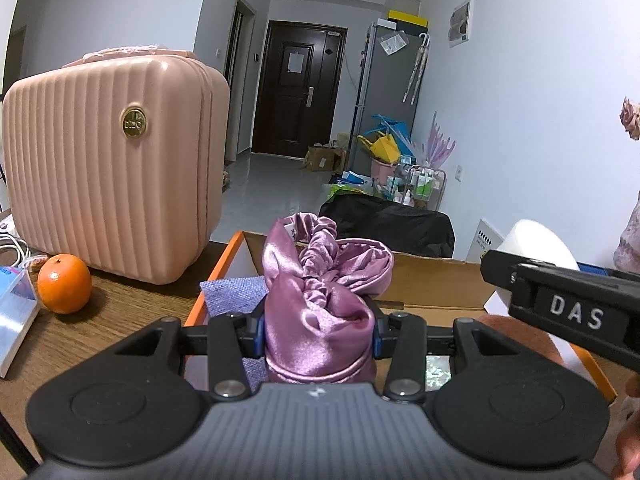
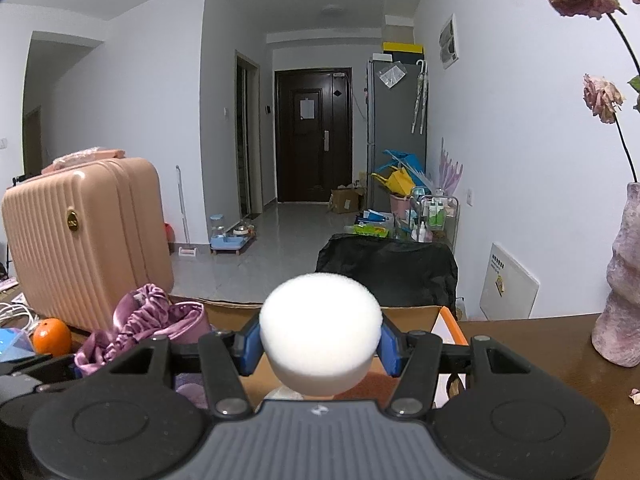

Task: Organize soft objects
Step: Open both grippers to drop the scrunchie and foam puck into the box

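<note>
The left hand-held gripper [image 1: 318, 334] clenches a purple satin bonnet [image 1: 320, 292] above the cardboard box [image 1: 436, 280]; the right hand-held gripper [image 2: 320, 346] grasps a white sponge [image 2: 320, 330].

- The left gripper [image 1: 318, 338] is clamped on a purple satin cap [image 1: 320, 292], its blue pads pressing both sides.
- The cap stands above an open cardboard box [image 1: 436, 280] with orange flaps; a lilac cloth [image 1: 234, 290] lies inside.
- The right gripper [image 1: 568, 312], marked "DAS", enters from the right, with a white sponge [image 1: 536, 240] behind it.
- An orange [image 1: 64, 284] sits on the wooden table [image 1: 120, 320], just in front of a pink case [image 1: 114, 164].
</note>
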Motion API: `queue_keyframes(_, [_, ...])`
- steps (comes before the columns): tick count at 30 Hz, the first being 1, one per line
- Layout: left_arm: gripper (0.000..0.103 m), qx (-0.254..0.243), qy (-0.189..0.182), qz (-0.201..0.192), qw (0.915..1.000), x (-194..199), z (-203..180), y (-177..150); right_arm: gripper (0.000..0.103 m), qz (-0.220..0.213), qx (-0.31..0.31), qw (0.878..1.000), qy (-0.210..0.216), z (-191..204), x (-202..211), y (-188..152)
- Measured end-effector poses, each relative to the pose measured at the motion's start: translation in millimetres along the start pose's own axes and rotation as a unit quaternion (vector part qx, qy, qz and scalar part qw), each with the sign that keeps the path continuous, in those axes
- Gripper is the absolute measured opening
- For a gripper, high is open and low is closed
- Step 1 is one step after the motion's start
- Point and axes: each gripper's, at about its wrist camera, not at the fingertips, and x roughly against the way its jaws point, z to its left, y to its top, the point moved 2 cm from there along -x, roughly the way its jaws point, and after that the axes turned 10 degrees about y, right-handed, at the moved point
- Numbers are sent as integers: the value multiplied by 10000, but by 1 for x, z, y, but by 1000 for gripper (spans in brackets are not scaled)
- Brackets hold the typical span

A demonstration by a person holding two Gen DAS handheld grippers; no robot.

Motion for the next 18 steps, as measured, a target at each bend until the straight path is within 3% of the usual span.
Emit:
queue_keyframes(9, [49, -5, 23, -16, 10000, -1, 2, 0, 58, 173, -20, 9997, -141, -2, -12, -5])
queue_keyframes(12, [61, 2, 70, -32, 10000, 0, 2, 0, 73, 137, -77, 9997, -194, -5, -12, -4])
queue_keyframes(14, [75, 13, 153, -59, 9999, 1, 3, 1, 81, 80, -124, 9996, -254, -6, -10, -4])
queue_keyframes(18, [87, 102, 241, -83, 9996, 2, 7, 1, 97, 26, -312, 9993, -219, -11, -7, -3])
